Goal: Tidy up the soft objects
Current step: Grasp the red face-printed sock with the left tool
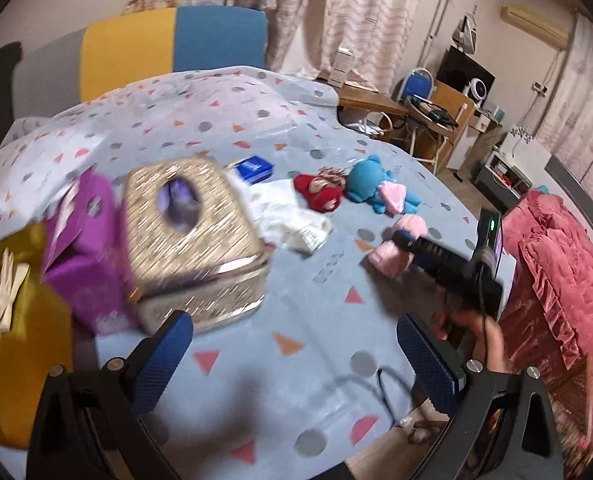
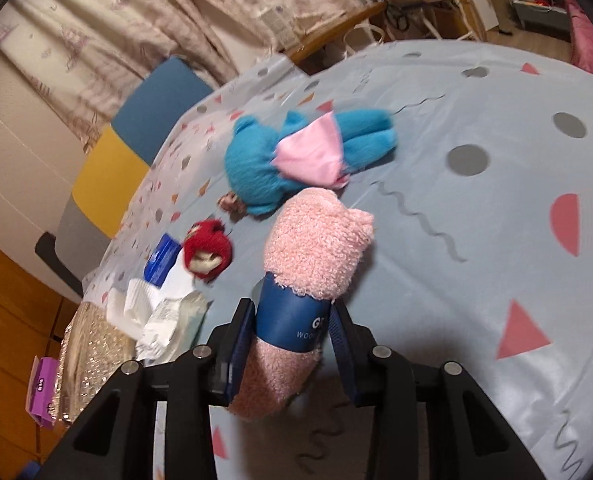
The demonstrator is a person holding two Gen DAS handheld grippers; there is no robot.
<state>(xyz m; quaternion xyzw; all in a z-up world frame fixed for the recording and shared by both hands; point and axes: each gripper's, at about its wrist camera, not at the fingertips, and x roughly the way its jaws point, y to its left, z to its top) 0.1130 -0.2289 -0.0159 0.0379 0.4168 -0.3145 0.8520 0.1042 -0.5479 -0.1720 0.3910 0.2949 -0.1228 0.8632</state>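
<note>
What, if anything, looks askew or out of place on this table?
The white crumpled packet and cloths lie in a loose heap beside the glittery gold box; the blue plush doll lies tipped on its side. Nothing looks spilled or damaged.

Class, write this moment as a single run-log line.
right gripper: shut on pink socks | left gripper: open, empty | blue plush, red doll: on table

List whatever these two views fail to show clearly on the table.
- Gold sequined box: left wrist view, motion blur; what lies inside its oval opening is unreadable.
- Pink fluffy socks: right wrist view, blue band lettering cut off by the right tongs.
- Yellow bag: left wrist view, cut by the left edge.
- Small doll: right wrist view, mostly behind the blue plush toy.
</note>
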